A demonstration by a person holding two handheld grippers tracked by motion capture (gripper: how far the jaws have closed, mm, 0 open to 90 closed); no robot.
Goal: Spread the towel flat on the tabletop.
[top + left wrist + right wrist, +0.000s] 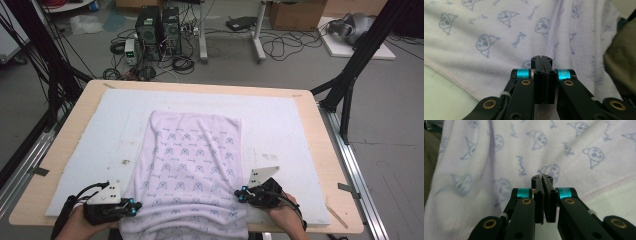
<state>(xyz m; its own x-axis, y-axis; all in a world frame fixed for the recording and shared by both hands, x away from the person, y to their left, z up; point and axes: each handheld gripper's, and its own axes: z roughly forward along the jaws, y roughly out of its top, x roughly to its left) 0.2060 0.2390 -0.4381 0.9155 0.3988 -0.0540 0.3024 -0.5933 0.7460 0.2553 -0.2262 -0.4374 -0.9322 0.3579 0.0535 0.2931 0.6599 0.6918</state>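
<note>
A wooden table [60, 150] carries a white foam mat [100, 130]. On the mat a pale lilac towel printed with cat faces [192, 165] lies lengthwise down the middle, its near end hanging over the table's near edge. The left gripper [134, 204] sits at the towel's near left edge, the right gripper [241, 195] at its near right edge. Each gripper's jaws are pressed together over the cloth; whether any fabric is pinched between them cannot be told.

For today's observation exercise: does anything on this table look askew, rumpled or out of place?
Yes. The towel lies slightly slanted on the white mat, and its near end hangs over the table edge. Wrinkles run across it near the top and bottom. Nothing looks spilled or damaged.
</note>
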